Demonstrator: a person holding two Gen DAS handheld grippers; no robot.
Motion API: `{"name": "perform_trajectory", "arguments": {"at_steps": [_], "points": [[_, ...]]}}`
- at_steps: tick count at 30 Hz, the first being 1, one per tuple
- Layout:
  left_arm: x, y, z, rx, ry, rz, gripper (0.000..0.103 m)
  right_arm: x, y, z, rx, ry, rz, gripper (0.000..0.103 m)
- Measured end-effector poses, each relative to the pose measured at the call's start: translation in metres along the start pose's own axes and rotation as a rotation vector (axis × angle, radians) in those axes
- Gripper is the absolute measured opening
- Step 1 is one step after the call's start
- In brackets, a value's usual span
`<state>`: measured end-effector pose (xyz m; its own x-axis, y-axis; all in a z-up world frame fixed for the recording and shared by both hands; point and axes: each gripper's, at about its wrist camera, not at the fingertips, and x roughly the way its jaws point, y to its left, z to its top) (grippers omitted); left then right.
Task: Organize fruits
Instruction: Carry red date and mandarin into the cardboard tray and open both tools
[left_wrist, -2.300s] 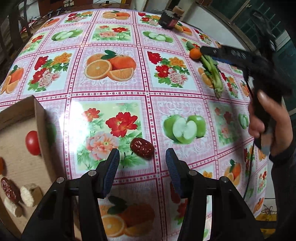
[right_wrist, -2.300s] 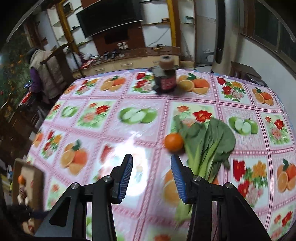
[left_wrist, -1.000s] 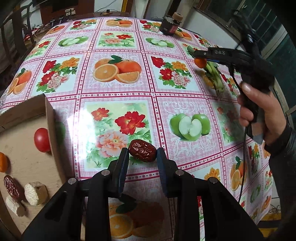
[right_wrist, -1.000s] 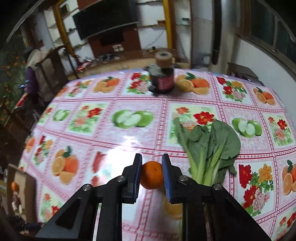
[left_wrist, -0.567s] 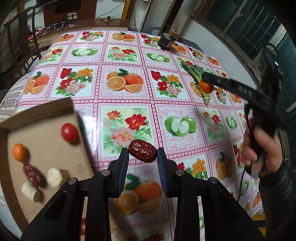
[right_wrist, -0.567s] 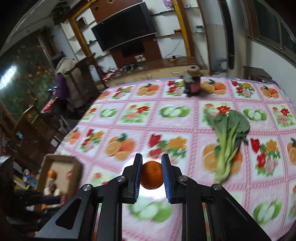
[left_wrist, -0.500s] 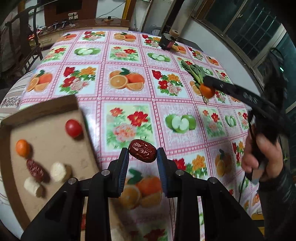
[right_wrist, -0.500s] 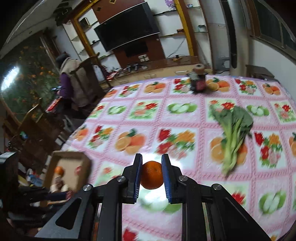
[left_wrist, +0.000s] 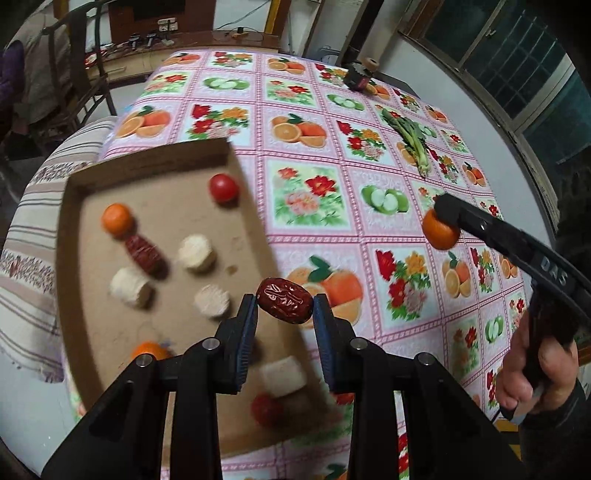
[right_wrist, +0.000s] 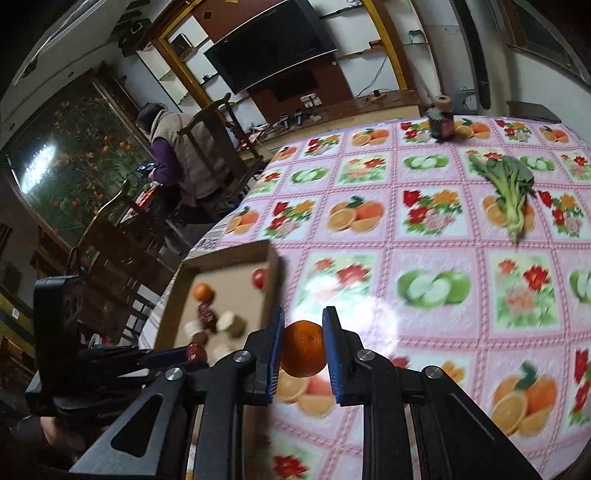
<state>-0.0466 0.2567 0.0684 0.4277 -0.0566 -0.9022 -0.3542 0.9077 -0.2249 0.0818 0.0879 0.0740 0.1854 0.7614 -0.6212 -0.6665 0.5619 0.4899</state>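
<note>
My left gripper (left_wrist: 284, 314) is shut on a red date (left_wrist: 284, 301) and holds it in the air above the right edge of the cardboard box (left_wrist: 147, 162). The box holds a tomato (left_wrist: 223, 187), a small orange (left_wrist: 117, 219), another date (left_wrist: 143, 254) and several pale round pieces (left_wrist: 197, 253). My right gripper (right_wrist: 303, 349) is shut on a small orange (right_wrist: 303, 353), held above the tablecloth to the right of the box (right_wrist: 229, 258). The right gripper with its orange (left_wrist: 439, 230) also shows in the left wrist view.
A bunch of leafy greens (left_wrist: 410, 138) lies on the fruit-print tablecloth (left_wrist: 314, 184) at the far right, also seen in the right wrist view (right_wrist: 511, 192). A dark jar (right_wrist: 441, 120) stands at the far edge. A person (right_wrist: 177, 155) sits on a chair beyond the table's left side.
Both grippers closed on their fruit, lifted it and carried it left. The left now holds the date over the box edge; the right has brought the orange close to the box.
</note>
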Motion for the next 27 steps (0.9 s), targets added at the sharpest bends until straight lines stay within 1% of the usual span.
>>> {"name": "perform_trajectory", "arguments": {"at_steps": [8,15,17,24,27], "points": [[-0.022,0.023,-0.020,-0.007,-0.015,0.034,0.028,-0.007,0.042,-0.024,-0.015,0.017,0.013,0.021],[-0.034,0.038,-0.033,-0.012,-0.030,0.058,0.028,-0.004,0.066,-0.038,-0.038,0.041,0.025,0.021],[-0.037,0.042,-0.036,-0.010,-0.037,0.075,0.028,-0.002,0.073,-0.041,-0.044,0.047,0.032,0.021],[-0.042,0.055,-0.043,-0.023,-0.041,0.095,0.028,0.005,0.093,-0.046,-0.074,0.066,0.057,0.021],[-0.044,0.059,-0.045,-0.023,-0.047,0.115,0.028,0.008,0.100,-0.048,-0.085,0.070,0.070,0.021]]}}
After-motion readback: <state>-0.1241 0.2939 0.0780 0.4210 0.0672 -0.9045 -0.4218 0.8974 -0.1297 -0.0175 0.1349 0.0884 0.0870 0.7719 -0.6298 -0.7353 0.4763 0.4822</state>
